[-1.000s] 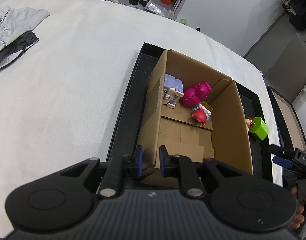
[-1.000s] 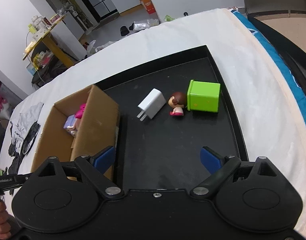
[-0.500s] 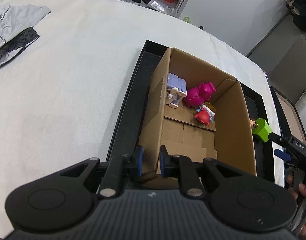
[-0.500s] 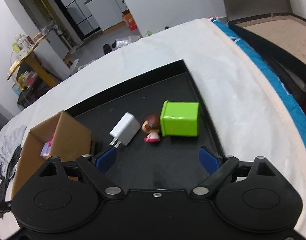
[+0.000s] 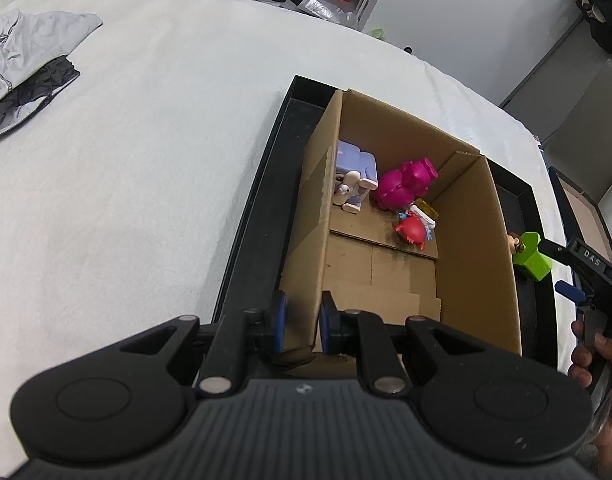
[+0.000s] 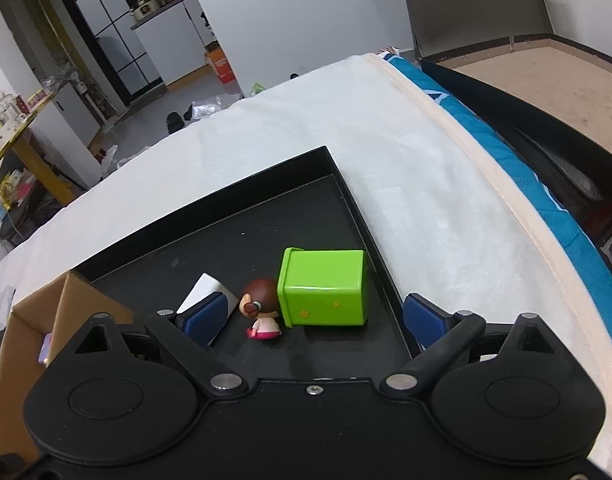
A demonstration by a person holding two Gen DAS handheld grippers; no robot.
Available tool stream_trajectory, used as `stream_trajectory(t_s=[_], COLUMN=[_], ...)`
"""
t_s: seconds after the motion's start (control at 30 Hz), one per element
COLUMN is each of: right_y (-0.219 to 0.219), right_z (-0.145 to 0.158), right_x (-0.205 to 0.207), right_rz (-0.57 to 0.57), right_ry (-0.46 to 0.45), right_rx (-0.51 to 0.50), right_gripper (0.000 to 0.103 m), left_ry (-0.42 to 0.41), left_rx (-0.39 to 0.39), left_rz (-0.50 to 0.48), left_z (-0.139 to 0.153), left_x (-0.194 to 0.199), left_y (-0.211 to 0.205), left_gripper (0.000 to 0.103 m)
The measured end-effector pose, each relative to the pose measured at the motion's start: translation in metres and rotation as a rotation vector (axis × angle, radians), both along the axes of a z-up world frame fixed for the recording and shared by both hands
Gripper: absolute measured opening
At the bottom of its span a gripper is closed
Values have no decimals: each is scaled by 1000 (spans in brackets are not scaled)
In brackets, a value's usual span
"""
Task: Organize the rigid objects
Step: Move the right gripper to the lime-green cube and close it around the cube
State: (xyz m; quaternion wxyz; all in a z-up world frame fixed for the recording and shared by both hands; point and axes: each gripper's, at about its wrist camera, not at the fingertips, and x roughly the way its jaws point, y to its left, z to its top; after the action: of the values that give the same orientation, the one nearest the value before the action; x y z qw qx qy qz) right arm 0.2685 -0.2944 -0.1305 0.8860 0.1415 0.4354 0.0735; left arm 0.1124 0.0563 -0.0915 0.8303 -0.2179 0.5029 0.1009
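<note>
My left gripper (image 5: 302, 322) clamps cardboard box (image 5: 478, 216) wall; four toys inside. Right gripper (image 6: 316, 314) spread wide: green cube (image 6: 322, 294), doll (image 6: 262, 312) at 12, charger (image 6: 202, 290) at 11.

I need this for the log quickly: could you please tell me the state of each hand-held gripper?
Left hand-held gripper: shut on the cardboard box wall.
Right hand-held gripper: open, holding nothing, near the green box.

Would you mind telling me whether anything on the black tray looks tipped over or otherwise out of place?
Yes: the green bin lies on its side on the tray, its rimmed opening against the head of a small doll. A white charger lies loose beside them. All three sit outside the cardboard box.
</note>
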Motion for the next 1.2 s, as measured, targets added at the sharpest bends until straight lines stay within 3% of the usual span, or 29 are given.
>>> stream_trajectory(t_s=[0.47, 0.53, 0.7, 1.2], right_y=[19, 20, 20, 14], right_z=[-9, -11, -16, -5], right_x=[17, 19, 21, 6], right_rz=[2, -2, -23, -22], right_ry=[-40, -40, -33, -58], right_rx=[-90, -104, -176, -186], right_gripper=[96, 93, 61, 53], left_ry=[17, 18, 20, 17], left_rx=[8, 7, 7, 5], left_rz=[2, 3, 7, 3], left_z=[-4, -4, -5, -5], left_x=[3, 4, 4, 5], left_y=[-1, -1, -1, -3], left_gripper=[16, 16, 16, 16])
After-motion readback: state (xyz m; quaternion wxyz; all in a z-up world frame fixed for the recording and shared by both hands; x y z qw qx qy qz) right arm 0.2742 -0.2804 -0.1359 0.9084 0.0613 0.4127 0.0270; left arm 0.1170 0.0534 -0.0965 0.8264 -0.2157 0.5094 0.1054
